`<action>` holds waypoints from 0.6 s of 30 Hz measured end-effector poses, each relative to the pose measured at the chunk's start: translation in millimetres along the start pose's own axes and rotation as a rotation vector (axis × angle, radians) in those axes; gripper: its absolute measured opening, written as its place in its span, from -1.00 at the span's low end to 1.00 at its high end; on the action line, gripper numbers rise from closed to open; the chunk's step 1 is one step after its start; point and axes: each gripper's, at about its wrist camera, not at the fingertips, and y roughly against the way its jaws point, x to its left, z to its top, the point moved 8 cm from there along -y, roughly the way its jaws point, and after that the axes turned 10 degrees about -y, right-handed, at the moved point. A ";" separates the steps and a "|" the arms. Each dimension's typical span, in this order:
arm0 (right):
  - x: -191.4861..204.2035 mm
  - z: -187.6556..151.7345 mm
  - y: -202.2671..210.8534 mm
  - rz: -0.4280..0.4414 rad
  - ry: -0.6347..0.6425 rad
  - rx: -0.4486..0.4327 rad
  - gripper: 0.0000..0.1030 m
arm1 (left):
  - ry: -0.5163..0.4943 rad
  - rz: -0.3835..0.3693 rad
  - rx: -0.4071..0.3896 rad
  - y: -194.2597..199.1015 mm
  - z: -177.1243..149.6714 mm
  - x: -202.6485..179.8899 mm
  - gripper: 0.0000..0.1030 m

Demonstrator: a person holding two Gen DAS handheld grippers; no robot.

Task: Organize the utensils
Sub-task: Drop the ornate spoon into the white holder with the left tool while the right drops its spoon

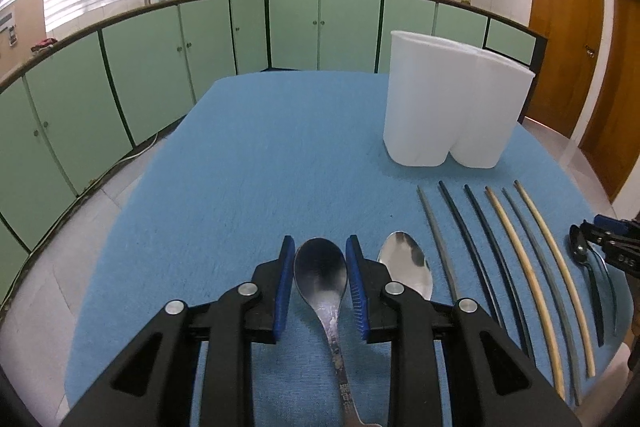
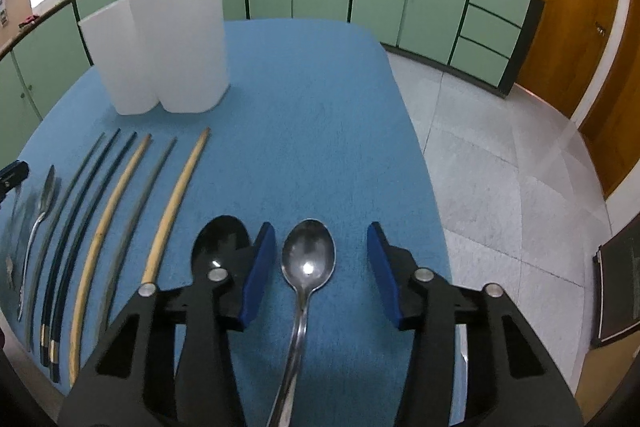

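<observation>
In the left wrist view my left gripper (image 1: 320, 242) is shut on the bowl of a dull metal spoon with a patterned handle (image 1: 320, 269); both blue pads touch the bowl's sides. A shiny spoon (image 1: 406, 267) lies just right of it. In the right wrist view my right gripper (image 2: 321, 227) stands open around a steel spoon (image 2: 308, 259) on the cloth, with a gap at each pad. A black spoon (image 2: 220, 239) lies by its left finger, partly hidden. Several chopsticks (image 1: 520, 267) (image 2: 120, 211) lie in a row between the grippers.
A white two-compartment holder (image 1: 452, 99) (image 2: 160, 43) stands upright on the blue tablecloth (image 1: 260, 167) beyond the chopsticks. The table's right edge (image 2: 424, 167) drops to a tiled floor. Green cabinets ring the room; wooden doors stand at right.
</observation>
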 end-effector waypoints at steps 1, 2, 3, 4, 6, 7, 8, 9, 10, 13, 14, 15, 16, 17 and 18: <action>0.4 0.4 -1.6 0.009 -0.004 0.005 -0.23 | 0.000 0.000 -0.006 1.7 0.1 0.2 -0.50; 0.4 0.6 -1.4 0.017 -0.005 0.006 -0.27 | 0.000 0.000 -0.012 3.0 0.7 0.2 -0.50; 1.4 0.2 -0.4 0.030 -0.001 0.012 -0.47 | -0.001 -0.001 -0.018 4.3 1.1 0.6 -0.50; 1.7 -0.2 1.5 0.035 -0.002 0.013 -0.46 | -0.001 0.000 -0.025 6.2 1.4 0.9 -0.50; 2.6 -0.8 7.0 0.052 -0.004 0.005 -0.46 | 0.004 -0.001 -0.041 10.2 2.7 1.4 -0.50; 3.4 -0.7 9.9 0.057 -0.005 -0.003 -0.46 | 0.008 -0.004 -0.049 12.0 4.4 1.7 -0.50; 3.9 -0.3 15.5 0.065 -0.008 -0.019 -0.46 | 0.013 -0.010 -0.062 15.2 5.6 2.3 -0.50; 4.7 0.6 22.8 0.081 -0.012 -0.041 -0.46 | 0.018 -0.013 -0.077 18.8 7.1 3.0 -0.50; 5.5 2.5 28.4 0.093 -0.015 -0.058 -0.46 | 0.021 -0.014 -0.089 21.6 8.7 3.6 -0.50; 8.0 8.1 56.3 0.137 -0.012 -0.141 -0.47 | 0.032 -0.020 -0.139 33.7 12.5 5.6 -0.50; 9.7 10.2 66.6 0.154 -0.008 -0.170 -0.47 | 0.037 -0.022 -0.162 39.0 14.3 6.5 -0.50; 11.9 12.4 75.6 0.166 -0.003 -0.195 -0.47 | 0.041 -0.022 -0.177 42.4 16.3 7.2 -0.50; 13.7 14.9 83.4 0.175 0.002 -0.215 -0.47 | 0.047 -0.022 -0.198 47.3 18.5 8.7 -0.50; 15.4 17.4 90.3 0.181 0.007 -0.234 -0.47 | 0.056 -0.023 -0.219 52.0 20.8 10.5 -0.50; 17.8 20.8 98.9 0.192 0.013 -0.258 -0.47 | 0.062 -0.023 -0.232 54.9 22.9 11.5 -0.50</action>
